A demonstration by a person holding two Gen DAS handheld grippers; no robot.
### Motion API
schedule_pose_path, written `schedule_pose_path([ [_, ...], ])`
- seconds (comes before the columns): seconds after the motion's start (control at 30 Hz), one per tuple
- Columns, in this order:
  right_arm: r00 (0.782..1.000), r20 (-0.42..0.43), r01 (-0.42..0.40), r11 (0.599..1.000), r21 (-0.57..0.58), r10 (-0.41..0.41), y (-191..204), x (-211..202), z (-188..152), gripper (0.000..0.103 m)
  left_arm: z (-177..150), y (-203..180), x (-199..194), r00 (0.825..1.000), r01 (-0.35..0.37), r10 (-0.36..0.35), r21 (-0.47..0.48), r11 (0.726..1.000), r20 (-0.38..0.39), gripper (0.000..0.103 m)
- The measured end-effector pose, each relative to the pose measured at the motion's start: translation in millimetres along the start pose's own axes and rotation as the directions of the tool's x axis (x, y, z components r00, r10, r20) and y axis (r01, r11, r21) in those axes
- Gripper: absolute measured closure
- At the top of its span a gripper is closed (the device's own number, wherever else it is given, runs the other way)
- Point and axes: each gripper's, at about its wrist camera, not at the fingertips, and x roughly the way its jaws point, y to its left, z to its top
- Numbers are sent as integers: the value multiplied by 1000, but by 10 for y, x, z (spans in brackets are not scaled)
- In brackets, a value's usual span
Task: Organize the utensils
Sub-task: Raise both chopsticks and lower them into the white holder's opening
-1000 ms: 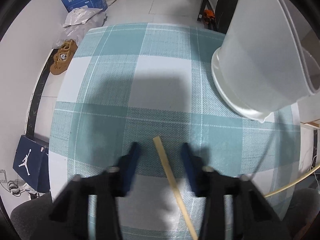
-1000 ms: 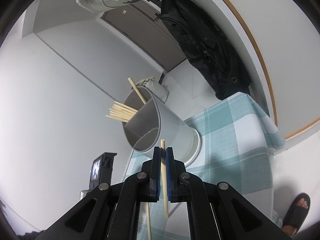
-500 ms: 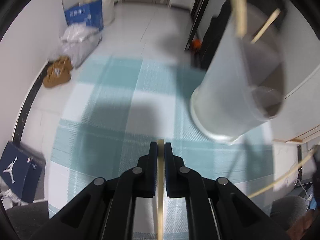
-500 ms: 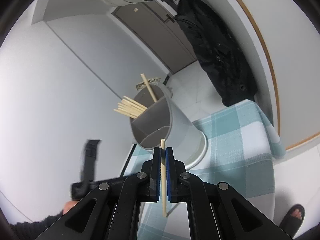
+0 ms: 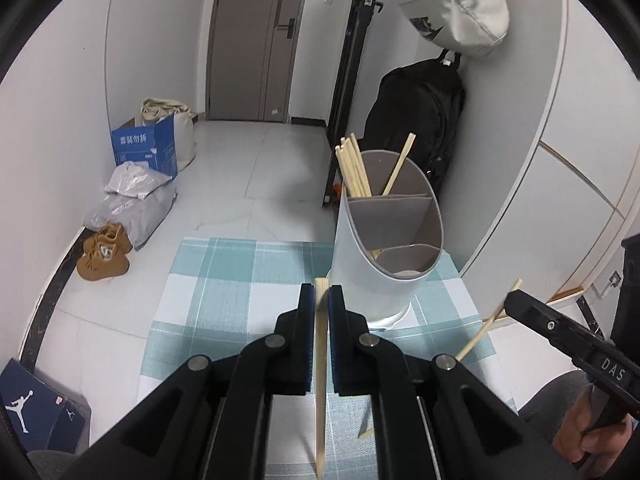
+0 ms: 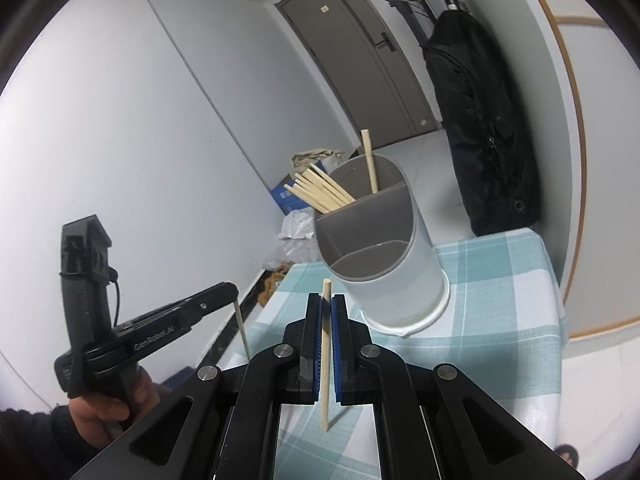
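My left gripper [image 5: 320,294] is shut on a wooden chopstick [image 5: 320,380], held above the checked tablecloth [image 5: 224,280]. My right gripper [image 6: 327,304] is shut on another chopstick [image 6: 326,360], whose tip pokes up past the pads. A white utensil holder [image 5: 384,256] with grey dividers stands just ahead of both grippers; its far compartment holds several chopsticks [image 5: 354,168]. The right gripper [image 5: 516,300] shows at the right edge of the left wrist view. In the right wrist view the left gripper [image 6: 232,294] appears at the left, its chopstick [image 6: 242,328] hanging down.
The small table [image 6: 500,280] carries the teal and white cloth; a curved white wall [image 5: 560,160] stands close on its right. Beyond lie a tiled floor, a blue box [image 5: 146,148], bags, brown shoes [image 5: 104,258], a black backpack [image 5: 420,120] and a door.
My left gripper closed on the chopstick that lay on the cloth and lifted it, tilting up toward the room. The right gripper rolled and shifted, and the holder now stands nearer upright in its view.
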Motion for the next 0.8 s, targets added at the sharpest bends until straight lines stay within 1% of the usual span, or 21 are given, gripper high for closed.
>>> schedule_pose_path([
  [0.1,1000,3,10,1000,-18,-10,90,-18,19,99,12,-21,-90,1000,25,-25,-1,1000,5,101],
  [0.27,1000,-13,21,998,-53,-22,242,0,31,99,43,-32,-183,999,34,-34,20,999,22,101],
  [0.43,999,-15,30,996,-85,-31,338,17,72,99,92,10,-246,997,56,-57,16,998,43,101],
  [0.53,999,-14,29,995,-99,-31,388,20,115,99,123,33,-251,997,63,-64,12,998,41,101],
  [0.8,999,-7,39,990,-132,-40,479,40,272,99,254,11,-284,995,70,-72,31,997,67,101],
])
